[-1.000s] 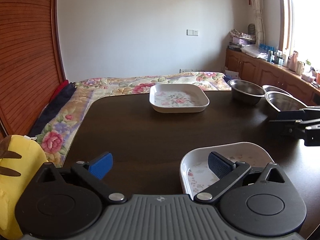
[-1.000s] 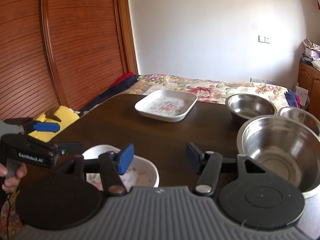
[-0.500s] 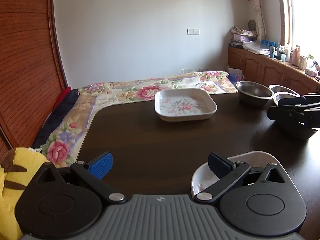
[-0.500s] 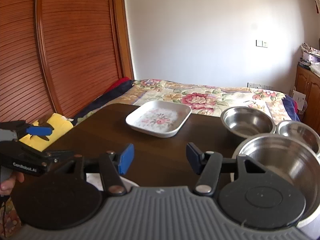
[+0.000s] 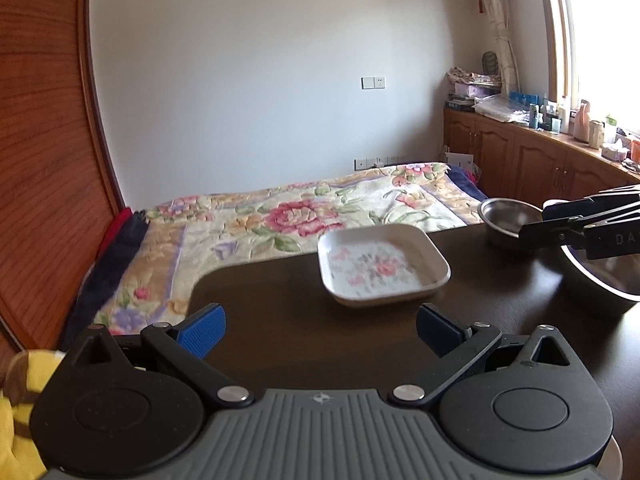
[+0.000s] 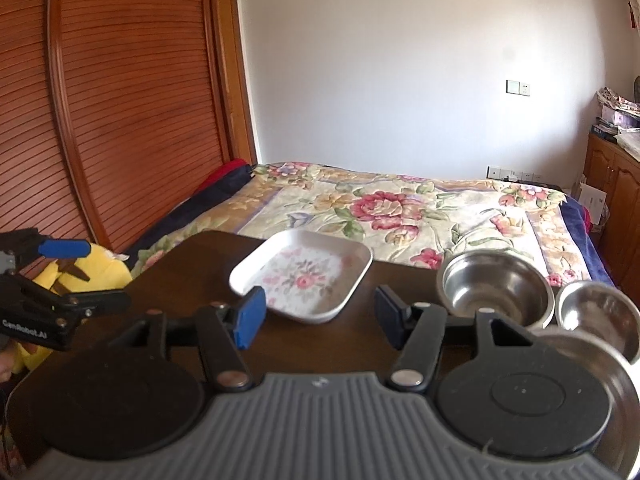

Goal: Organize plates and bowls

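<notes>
A white square plate with a flower print (image 5: pixel 384 266) (image 6: pixel 302 276) lies on the dark table (image 5: pixel 280 304), ahead of both grippers. Three steel bowls stand at the right: a medium one (image 6: pixel 496 292) (image 5: pixel 506 220) at the back, a small one (image 6: pixel 600 316) beside it, and a large one (image 5: pixel 604 272) (image 6: pixel 592 364) nearest. My left gripper (image 5: pixel 320 330) is open over bare table, nothing between its blue pads. My right gripper (image 6: pixel 318 316) is also open and empty, just short of the plate's near edge. Each gripper shows in the other's view, the right one (image 5: pixel 580 228), the left one (image 6: pixel 52 280).
A bed with a floral quilt (image 6: pixel 380 208) lies beyond the table's far edge. A slatted wooden wardrobe (image 6: pixel 100 100) stands on the left. A yellow plush toy (image 6: pixel 92 272) sits by the table's left corner. Wooden cabinets with clutter (image 5: pixel 540 152) run along the right wall.
Both grippers have risen and tilted up. The white bowl that lay under the left gripper's right finger has dropped out of view below. The flowered plate now looks closer.
</notes>
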Tool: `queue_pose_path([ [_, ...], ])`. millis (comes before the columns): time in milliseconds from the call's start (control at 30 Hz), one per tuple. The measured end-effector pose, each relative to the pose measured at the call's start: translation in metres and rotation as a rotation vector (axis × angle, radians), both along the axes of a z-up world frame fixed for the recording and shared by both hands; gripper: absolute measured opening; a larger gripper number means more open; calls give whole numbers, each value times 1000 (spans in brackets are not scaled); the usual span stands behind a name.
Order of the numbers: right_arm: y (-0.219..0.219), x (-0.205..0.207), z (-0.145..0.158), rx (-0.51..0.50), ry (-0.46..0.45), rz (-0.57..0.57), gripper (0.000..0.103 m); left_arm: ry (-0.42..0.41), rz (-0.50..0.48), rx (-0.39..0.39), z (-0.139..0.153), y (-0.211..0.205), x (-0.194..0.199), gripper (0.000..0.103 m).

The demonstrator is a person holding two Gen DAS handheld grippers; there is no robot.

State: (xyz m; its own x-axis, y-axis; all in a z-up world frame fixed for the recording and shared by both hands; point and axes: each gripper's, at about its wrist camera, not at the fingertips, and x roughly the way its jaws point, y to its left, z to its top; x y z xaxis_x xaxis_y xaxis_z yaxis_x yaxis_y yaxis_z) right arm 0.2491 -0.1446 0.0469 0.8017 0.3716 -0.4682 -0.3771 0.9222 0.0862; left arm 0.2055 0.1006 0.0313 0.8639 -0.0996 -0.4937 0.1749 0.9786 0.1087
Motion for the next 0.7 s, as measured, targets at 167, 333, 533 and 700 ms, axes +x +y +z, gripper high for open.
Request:
queue_pose_path([
  [167,10,20,5,-22,-5,-6,73,9,-50,-22,9,3,22,103],
  [333,20,41,6,-57,1,-9,74,16,-107,-56,9,3,43,103],
  [533,26,63,-6,-72,42,-18,74,48,-135,-101,1,3,72,97],
  [700,34,81,-15,-81,95,-19,73,70,-122,-101,-8,6,100,85],
])
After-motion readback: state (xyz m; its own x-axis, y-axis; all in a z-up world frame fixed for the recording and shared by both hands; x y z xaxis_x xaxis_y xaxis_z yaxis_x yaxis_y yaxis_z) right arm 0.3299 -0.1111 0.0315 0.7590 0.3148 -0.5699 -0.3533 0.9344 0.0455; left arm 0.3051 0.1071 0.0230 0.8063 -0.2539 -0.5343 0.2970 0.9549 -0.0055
